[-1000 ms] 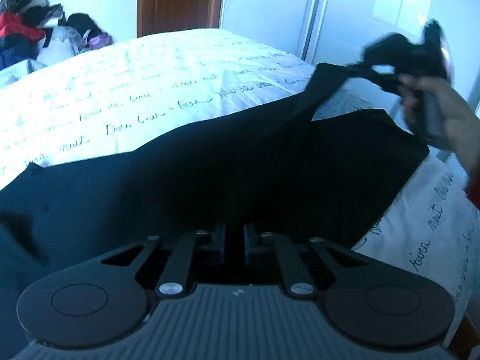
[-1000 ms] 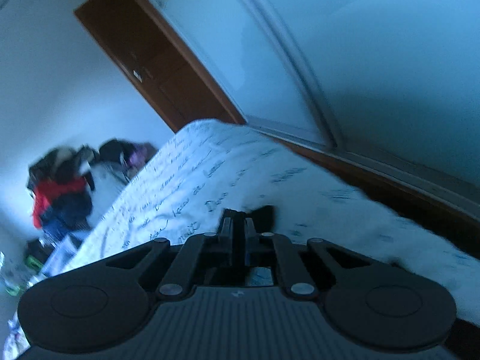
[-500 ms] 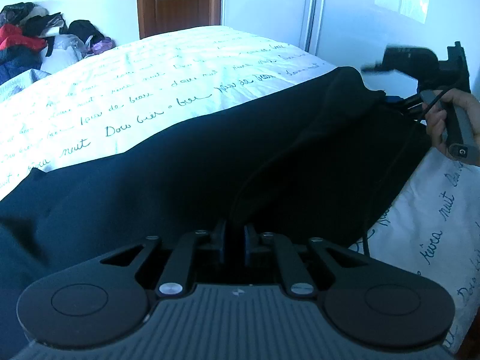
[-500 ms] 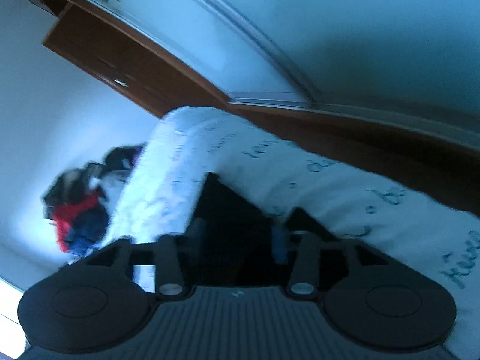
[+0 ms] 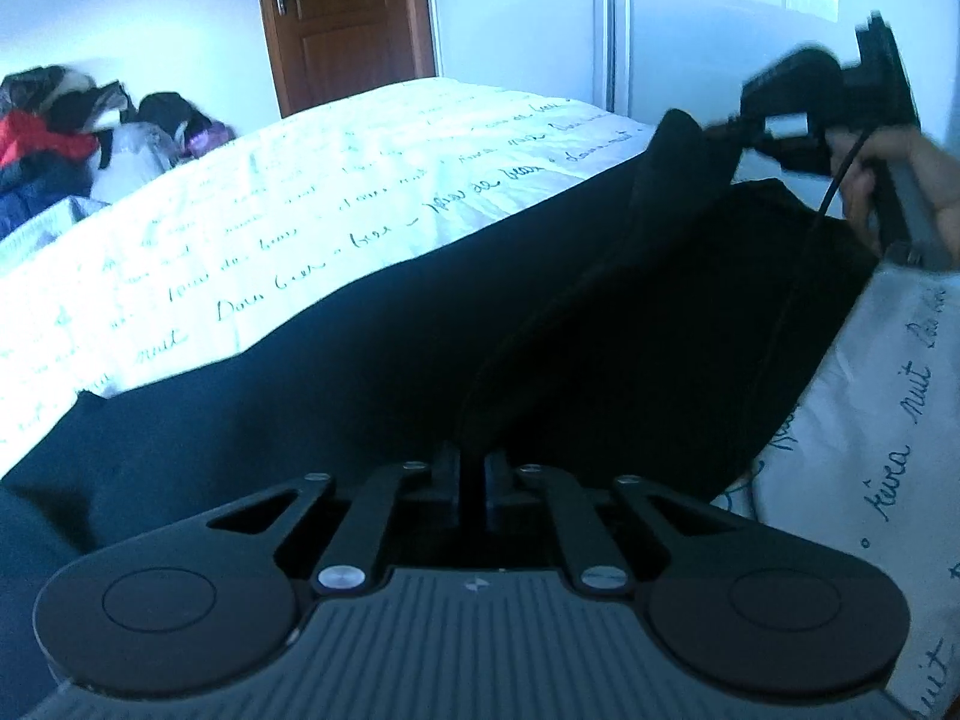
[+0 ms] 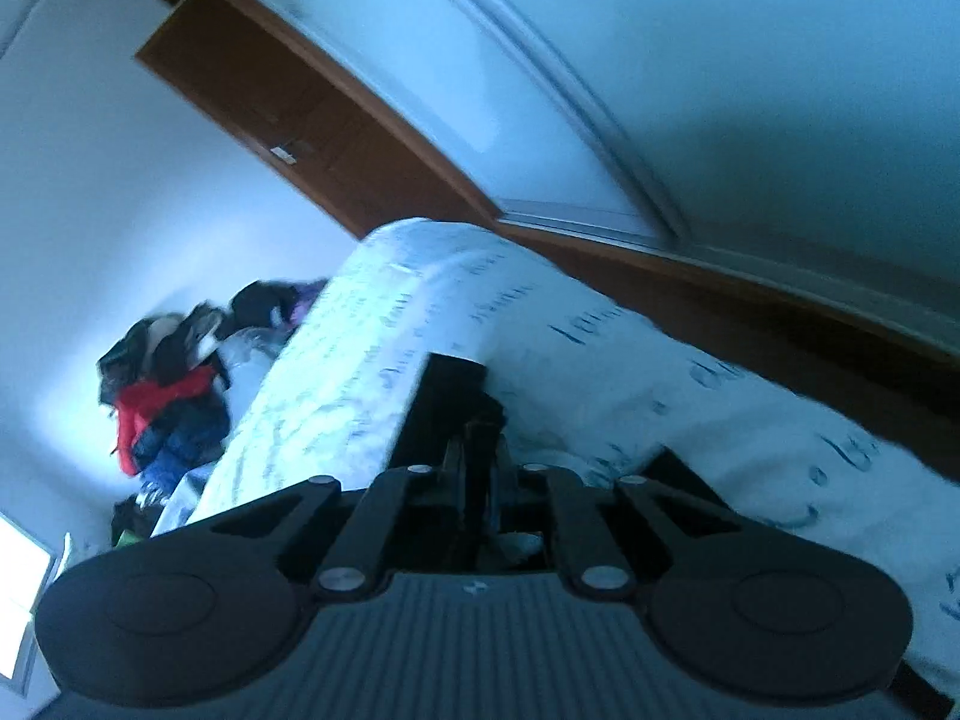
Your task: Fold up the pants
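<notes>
Lying across the bed (image 5: pixel 372 192), the black pants (image 5: pixel 420 348) are pinched in both grippers. The left gripper (image 5: pixel 473 468) clamps the near fold; the right gripper (image 5: pixel 729 132) grips the far right corner. Piled clothes (image 5: pixel 66 138) sit far left.

Black pants (image 5: pixel 420 348) on white bedspread (image 5: pixel 360 180) patterned with dark cursive script; brown wooden door (image 5: pixel 342 18); red garment (image 6: pixel 156 408) in pile.

dim bluish daylight, fisheye bending at edges, motion blur throughout

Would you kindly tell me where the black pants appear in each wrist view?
Left wrist: black pants fill the middle, from the lower left up to the right gripper.
Right wrist: only a dark strip at centre, above the fingers.
Shared landmark: pile of clothes beyond the bed.
</notes>
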Available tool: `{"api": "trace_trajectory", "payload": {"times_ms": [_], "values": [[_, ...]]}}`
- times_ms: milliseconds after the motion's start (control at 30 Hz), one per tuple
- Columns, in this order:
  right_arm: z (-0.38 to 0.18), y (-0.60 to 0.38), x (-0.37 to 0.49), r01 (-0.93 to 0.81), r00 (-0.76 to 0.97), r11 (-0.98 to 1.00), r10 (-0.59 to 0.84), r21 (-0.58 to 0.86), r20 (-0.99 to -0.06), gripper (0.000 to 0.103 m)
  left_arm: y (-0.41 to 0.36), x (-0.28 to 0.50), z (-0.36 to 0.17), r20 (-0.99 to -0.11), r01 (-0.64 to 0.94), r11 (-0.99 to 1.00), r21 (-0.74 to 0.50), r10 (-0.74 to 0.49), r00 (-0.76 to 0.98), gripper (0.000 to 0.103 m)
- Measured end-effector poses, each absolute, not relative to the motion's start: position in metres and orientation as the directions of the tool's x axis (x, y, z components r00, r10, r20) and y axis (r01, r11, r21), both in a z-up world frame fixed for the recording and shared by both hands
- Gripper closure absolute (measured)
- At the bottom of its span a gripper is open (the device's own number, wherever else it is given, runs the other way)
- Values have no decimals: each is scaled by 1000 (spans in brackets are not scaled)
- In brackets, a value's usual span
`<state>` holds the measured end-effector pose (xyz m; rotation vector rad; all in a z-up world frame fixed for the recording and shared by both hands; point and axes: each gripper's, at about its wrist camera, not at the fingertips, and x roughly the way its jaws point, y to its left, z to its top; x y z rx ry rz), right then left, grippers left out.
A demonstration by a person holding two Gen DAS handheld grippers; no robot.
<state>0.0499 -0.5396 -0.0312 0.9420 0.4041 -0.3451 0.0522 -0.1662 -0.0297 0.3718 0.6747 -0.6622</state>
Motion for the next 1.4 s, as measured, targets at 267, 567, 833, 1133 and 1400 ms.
{"api": "trace_trajectory", "payload": {"times_ms": [267, 567, 833, 1133, 1400], "values": [[58, -523, 52, 167, 981, 688, -45, 706, -189, 96, -156, 47, 1, -521, 526, 845, 99, -406, 751, 91], [26, -539, 37, 413, 872, 675, -100, 611, -480, 96, -157, 49, -22, -654, 604, 797, 2, -456, 604, 91], [131, -486, 77, 64, 989, 790, 32, 610, -146, 96, -109, 74, 71, -352, 293, 952, -88, -305, 885, 91], [56, -522, -27, 476, 861, 741, -284, 474, -421, 96, -174, 38, -20, -678, 600, 800, -22, -453, 579, 91], [0, -537, -63, 543, 807, 649, -229, 533, -544, 96, -170, 45, -19, -679, 599, 800, -43, -463, 570, 90]]}}
